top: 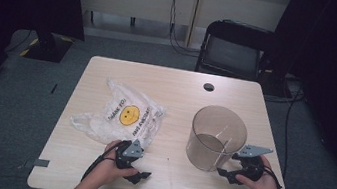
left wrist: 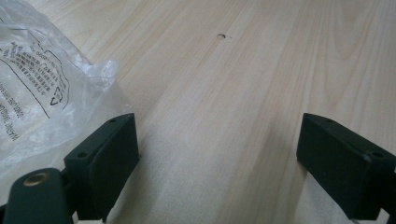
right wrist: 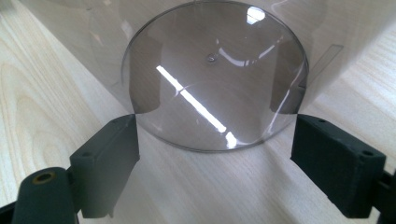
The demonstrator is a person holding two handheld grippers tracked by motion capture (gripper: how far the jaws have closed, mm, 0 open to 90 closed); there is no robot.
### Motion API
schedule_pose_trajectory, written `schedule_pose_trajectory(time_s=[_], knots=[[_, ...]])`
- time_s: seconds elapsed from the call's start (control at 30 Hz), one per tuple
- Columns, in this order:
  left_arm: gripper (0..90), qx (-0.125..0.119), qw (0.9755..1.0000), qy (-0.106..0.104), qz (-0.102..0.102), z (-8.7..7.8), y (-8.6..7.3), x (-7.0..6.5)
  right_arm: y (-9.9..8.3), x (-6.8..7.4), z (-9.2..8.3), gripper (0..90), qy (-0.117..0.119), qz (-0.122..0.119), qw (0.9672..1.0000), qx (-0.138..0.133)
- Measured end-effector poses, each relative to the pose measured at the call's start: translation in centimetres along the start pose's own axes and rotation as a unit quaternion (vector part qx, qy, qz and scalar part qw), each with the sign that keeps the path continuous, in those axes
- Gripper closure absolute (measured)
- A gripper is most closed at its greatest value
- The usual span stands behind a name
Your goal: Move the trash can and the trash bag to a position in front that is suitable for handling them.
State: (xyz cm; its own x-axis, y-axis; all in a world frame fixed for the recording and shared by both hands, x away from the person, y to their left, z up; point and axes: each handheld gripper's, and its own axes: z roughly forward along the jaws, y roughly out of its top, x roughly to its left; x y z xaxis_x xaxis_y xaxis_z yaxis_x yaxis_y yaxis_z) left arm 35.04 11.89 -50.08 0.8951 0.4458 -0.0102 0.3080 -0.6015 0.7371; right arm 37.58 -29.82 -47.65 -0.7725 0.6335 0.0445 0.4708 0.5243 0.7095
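A crumpled clear plastic bag [top: 120,115] with a yellow smiley face lies on the left half of the light wooden table [top: 178,83]. Its edge shows at the left of the left gripper view as the bag [left wrist: 42,93]. My left gripper [top: 143,161] rests just in front of the bag's near edge, open, jaws apart over bare wood [left wrist: 219,163]. A smoky transparent cylinder [top: 217,137] stands upright on the right half. My right gripper [top: 230,164] is open at the cylinder's near right base, and the cylinder [right wrist: 215,79] lies just beyond the jaws [right wrist: 215,163].
A round black cable hole [top: 208,87] sits near the table's far edge. A black chair [top: 234,48] stands behind the table, with cables on the grey floor at the right. A small mark [left wrist: 223,36] dots the wood between bag and cylinder.
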Motion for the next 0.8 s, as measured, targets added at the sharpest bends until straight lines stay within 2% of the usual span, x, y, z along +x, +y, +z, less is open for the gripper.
schedule_pose_trajectory(time_s=[0.8], knots=[[12.1, -0.001, 1.0, 0.0, -0.002, 0.0, 0.0, 0.0, 2.1, 0.1, 3.2, 14.7, 0.008, 0.008, 0.9999, -0.005]])
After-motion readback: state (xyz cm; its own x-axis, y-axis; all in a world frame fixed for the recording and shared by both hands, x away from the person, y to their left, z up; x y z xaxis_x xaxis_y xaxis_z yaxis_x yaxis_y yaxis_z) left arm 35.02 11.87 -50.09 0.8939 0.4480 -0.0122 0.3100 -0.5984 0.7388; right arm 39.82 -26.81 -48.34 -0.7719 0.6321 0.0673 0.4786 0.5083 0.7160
